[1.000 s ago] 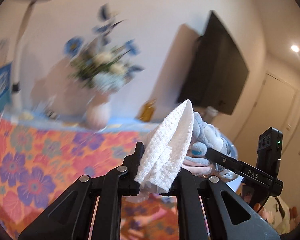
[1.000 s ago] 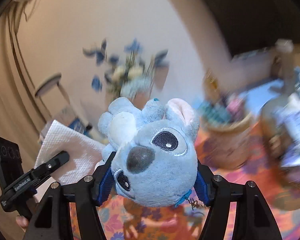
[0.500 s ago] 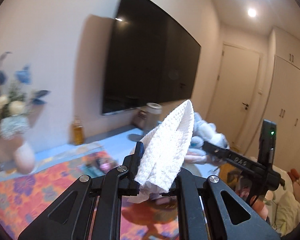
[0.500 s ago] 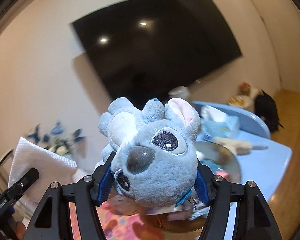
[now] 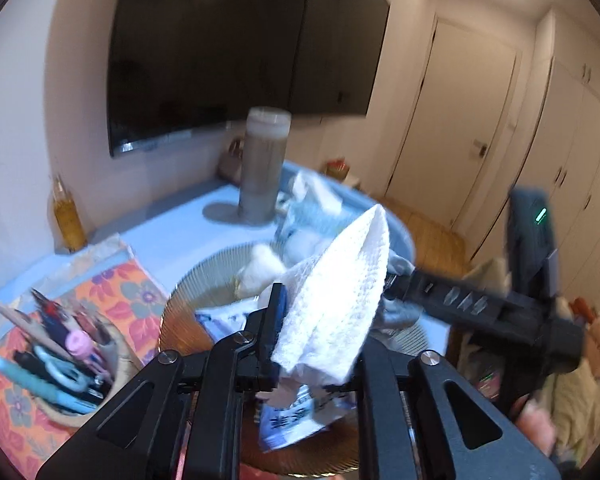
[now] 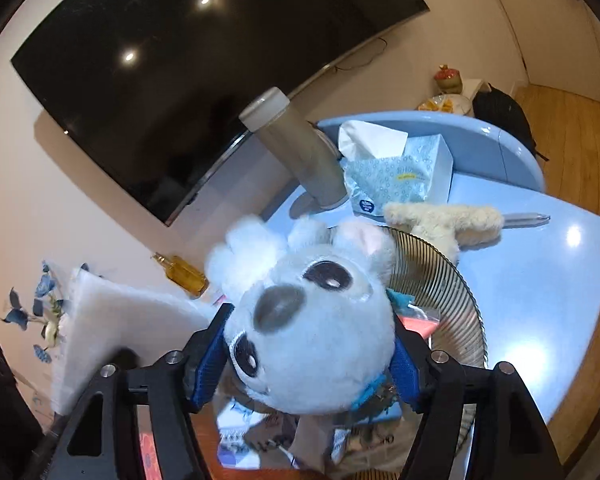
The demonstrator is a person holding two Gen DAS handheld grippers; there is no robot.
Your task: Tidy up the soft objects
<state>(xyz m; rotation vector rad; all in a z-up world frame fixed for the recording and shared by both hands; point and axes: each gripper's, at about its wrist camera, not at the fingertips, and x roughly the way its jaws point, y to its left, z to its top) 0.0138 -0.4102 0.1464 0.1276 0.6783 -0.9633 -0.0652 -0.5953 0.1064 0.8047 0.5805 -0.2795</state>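
Observation:
A folded white paper towel (image 5: 336, 300) stands upright between the fingers of my left gripper (image 5: 320, 344), whose jaws are opening; the left pad still touches it. A pale blue plush toy (image 6: 312, 332) with big dark eyes fills my right gripper (image 6: 308, 356). Its blue pads (image 6: 210, 360) lie against the toy's sides while the jaws are opening. Both grippers hover side by side over a ribbed gold plate (image 6: 440, 280), which holds packets. The towel (image 6: 112, 328) shows at the left of the right wrist view. The right gripper's black body (image 5: 460, 304) crosses the left wrist view.
On the blue table (image 6: 540, 280) stand a tall grey cylinder (image 5: 264, 168), a tissue pack (image 6: 396, 172) and a cream plush (image 6: 444, 220) by the plate's far rim. A pen-filled basket (image 5: 60, 360) sits on floral cloth (image 5: 116, 292) at left, beside a yellow bottle (image 5: 66, 216).
Both views have swung right, from the flower vase past the TV to the blue table. Both grippers came down over the gold plate, still carrying the towel and the plush.

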